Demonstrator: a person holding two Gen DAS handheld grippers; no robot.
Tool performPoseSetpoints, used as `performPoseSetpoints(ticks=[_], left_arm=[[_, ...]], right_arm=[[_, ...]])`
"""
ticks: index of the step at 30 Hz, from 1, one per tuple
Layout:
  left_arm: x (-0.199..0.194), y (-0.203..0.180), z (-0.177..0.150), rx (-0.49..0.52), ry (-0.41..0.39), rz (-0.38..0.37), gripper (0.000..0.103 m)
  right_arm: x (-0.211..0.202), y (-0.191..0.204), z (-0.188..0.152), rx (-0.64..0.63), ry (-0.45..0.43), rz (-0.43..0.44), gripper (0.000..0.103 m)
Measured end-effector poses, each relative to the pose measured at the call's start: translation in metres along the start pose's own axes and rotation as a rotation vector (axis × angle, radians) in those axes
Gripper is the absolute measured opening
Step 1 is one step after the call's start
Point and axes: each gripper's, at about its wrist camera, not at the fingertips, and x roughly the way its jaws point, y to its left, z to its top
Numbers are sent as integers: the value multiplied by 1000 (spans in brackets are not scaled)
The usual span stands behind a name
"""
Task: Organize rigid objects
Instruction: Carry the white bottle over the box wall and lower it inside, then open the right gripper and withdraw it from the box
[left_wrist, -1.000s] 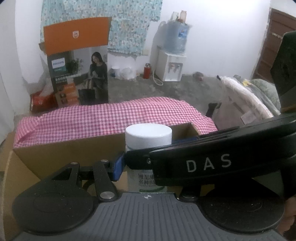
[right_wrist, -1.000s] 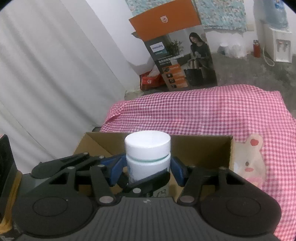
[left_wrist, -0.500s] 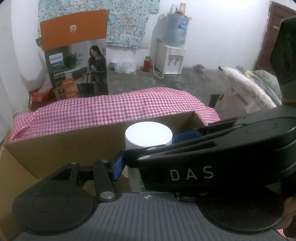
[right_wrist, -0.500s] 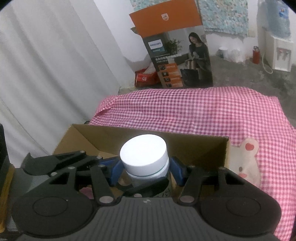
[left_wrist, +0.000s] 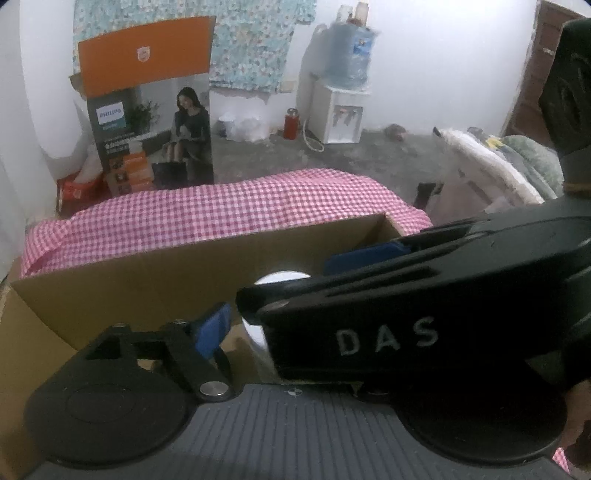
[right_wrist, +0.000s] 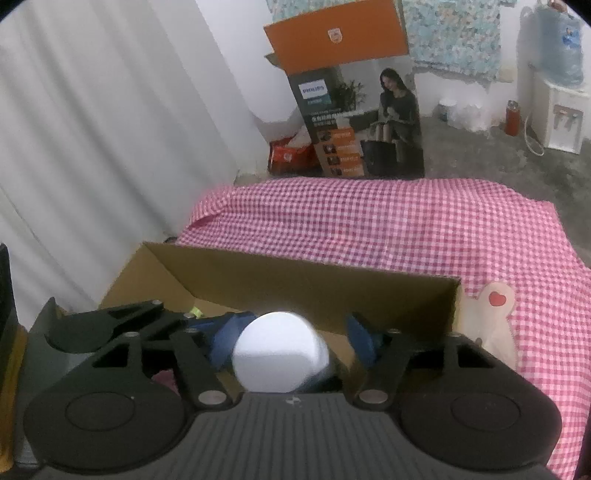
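White-capped bottle (right_wrist: 280, 352) now sunk below the cardboard box (right_wrist: 314, 284) rim, lower than a second ago. Right gripper (right_wrist: 291, 341) jaws spread, seemingly clear of it; left gripper (left_wrist: 221, 325) spacing untellable, right one blocking. Placement looks nearly complete.

White walls (left_wrist: 424, 55), a grey concrete floor (left_wrist: 369, 155), a white curtain (right_wrist: 92, 147) on the left, a water dispenser (left_wrist: 338, 114), a Philips carton (left_wrist: 155, 110), patterned cloth (left_wrist: 255, 44) hanging behind
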Motion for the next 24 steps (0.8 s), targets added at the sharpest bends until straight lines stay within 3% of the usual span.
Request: performPoseSetpoints(ticks=[8,14,24], left_arm=[[-21,-4,-5,28,-34,3,88],[-60,-9,-10,59,-94,-12,97],[-140,-8,-38,69,-182,-30,101]], right_arm=[[-25,5,0,6,-68,-6,71],[-64,16,-9,25,-150,5,71],[-155,45,-57,27,-301,37,74]])
